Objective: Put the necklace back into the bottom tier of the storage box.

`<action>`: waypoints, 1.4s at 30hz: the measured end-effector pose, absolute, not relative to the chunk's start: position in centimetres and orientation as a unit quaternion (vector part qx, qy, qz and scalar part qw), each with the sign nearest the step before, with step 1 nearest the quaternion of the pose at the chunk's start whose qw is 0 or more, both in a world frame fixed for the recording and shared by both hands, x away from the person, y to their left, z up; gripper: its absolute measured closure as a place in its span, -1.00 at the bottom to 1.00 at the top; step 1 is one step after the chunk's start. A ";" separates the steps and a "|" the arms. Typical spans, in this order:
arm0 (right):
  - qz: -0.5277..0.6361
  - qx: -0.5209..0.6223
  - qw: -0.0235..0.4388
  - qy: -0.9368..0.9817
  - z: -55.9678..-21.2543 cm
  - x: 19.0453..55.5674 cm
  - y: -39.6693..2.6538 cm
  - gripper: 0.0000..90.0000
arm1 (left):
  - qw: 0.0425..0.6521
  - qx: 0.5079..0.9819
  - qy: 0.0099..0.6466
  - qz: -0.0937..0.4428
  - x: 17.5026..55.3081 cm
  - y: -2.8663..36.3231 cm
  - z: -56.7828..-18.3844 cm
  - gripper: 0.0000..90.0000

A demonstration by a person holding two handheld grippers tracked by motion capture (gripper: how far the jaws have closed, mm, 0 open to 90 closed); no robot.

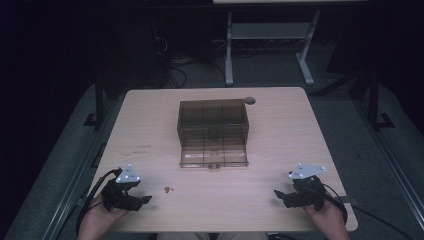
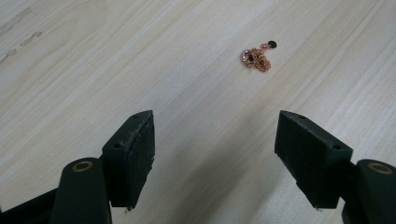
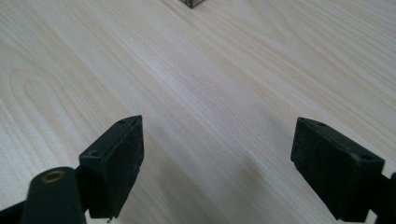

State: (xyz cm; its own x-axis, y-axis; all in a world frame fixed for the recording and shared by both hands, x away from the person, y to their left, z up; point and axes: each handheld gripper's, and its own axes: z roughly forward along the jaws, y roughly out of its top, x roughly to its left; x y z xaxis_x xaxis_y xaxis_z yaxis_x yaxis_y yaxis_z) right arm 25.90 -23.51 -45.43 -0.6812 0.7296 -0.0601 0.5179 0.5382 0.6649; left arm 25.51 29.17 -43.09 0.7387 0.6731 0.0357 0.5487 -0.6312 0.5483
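The left tongs (image 1: pixel 146 199) rest low at the near left corner of the bench (image 1: pixel 280 125), jaws set wide with nothing between them; in the left gripper view the left tongs (image 2: pixel 215 154) point toward a small copper-coloured chain (image 2: pixel 258 57) lying bunched on the bare wood ahead, well apart from the pads. The right tongs (image 1: pixel 278 194) sit at the near right corner, jaws likewise wide and empty, as the right gripper view confirms for the right tongs (image 3: pixel 217 161). In the high view the chain (image 1: pixel 169 189) appears as a tiny speck just beside the left tongs; its links and clasp cannot be resolved there. At mid-bench stands a smoked transparent box (image 1: pixel 213 122), its lid (image 1: pixel 214 156) folded flat toward the person. Internal dividers form several compartments; their contents cannot be made out through the dark plastic. The right gripper view cuts the box (image 3: pixel 192 3) off at the top edge.
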 end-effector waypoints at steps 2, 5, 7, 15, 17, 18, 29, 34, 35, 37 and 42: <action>0.317 0.362 0.166 0.861 -45.5 25.9 -23.5 -0.63 | 0.262 0.895 0.339 0.122 25.5 29.2 -43.0 -0.36; 0.317 0.362 0.167 0.861 -45.5 25.9 -23.5 -0.63 | 0.264 0.895 0.338 0.125 25.5 29.2 -43.0 -0.36; 0.316 0.362 0.168 0.860 -45.4 25.9 -23.5 -0.63 | 0.264 0.895 0.337 0.125 25.5 29.2 -43.0 -0.36; 0.313 0.362 0.171 0.862 -45.4 26.0 -23.4 -0.63 | 0.263 0.897 0.335 0.115 25.6 29.2 -43.2 -0.37; 0.313 0.361 0.172 0.862 -45.3 26.0 -23.3 -0.63 | 0.264 0.898 0.333 0.116 25.6 29.2 -43.2 -0.37; 0.312 0.360 0.172 0.862 -45.3 26.1 -23.3 -0.63 | 0.264 0.898 0.333 0.115 25.7 29.1 -43.2 -0.37; 0.312 0.357 0.173 0.863 -45.2 25.9 -23.3 -0.63 | 0.262 0.904 0.320 0.113 25.7 28.1 -43.3 -0.39; 0.310 0.355 0.173 0.865 -45.3 26.0 -23.1 -0.63 | 0.262 0.908 0.309 0.106 26.1 27.5 -43.1 -0.39; 0.311 0.356 0.173 0.864 -45.3 26.0 -23.1 -0.63 | 0.262 0.908 0.309 0.106 26.1 27.5 -43.1 -0.39; 0.311 0.357 0.171 0.864 -45.3 26.0 -23.1 -0.63 | 0.263 0.910 0.303 0.107 26.2 27.0 -43.0 -0.39; 0.311 0.357 0.170 0.864 -45.3 26.0 -23.2 -0.63 | 0.261 0.914 0.296 0.100 26.4 26.2 -42.9 -0.38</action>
State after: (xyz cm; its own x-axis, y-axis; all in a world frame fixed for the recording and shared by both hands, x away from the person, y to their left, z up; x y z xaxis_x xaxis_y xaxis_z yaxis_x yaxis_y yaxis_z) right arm 25.97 -23.19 -45.31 -0.6870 0.7231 -0.0717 0.5118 0.5515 0.6587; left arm 26.35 26.22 -42.87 0.8052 0.5923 0.0295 0.4876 -0.6895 0.5355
